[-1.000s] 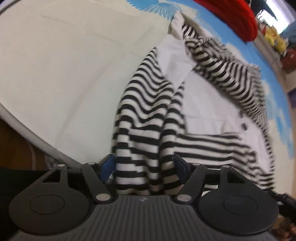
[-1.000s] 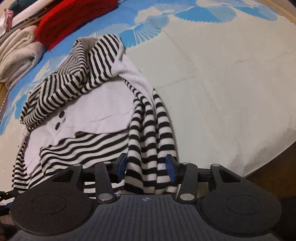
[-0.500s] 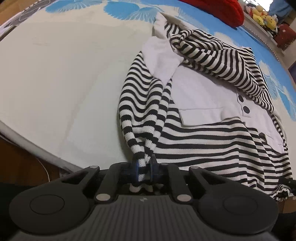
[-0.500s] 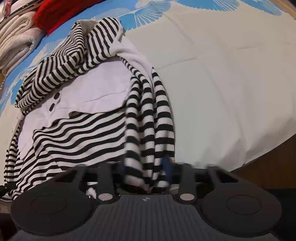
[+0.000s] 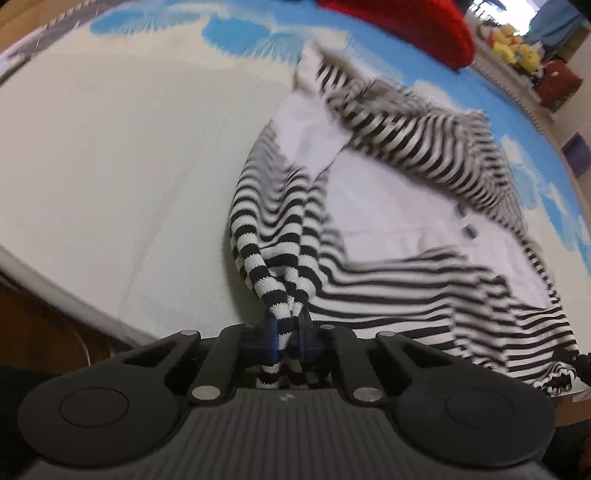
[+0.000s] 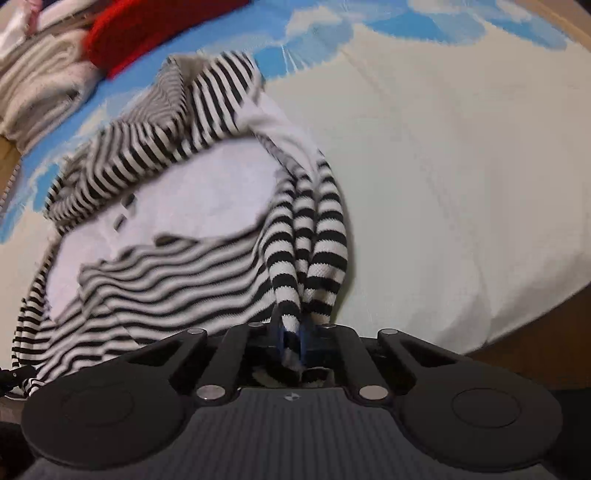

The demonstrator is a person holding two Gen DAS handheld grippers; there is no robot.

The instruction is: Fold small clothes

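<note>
Red cushion (image 5: 402,26) beyond striped garment (image 5: 406,280)

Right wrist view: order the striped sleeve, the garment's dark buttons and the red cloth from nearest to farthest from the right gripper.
1. Striped sleeve, pinched in the right gripper, whose jaws are closing.
2. Dark buttons, to the left on the white panel.
3. Red cloth, top left at the far edge.

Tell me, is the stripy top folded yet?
Not yet. Done: nothing looks folded, and the striped top lies spread and rumpled on the bed cover. In hand: the left gripper and the right gripper are each closing on a striped sleeve end. Left: all the folding.
</note>
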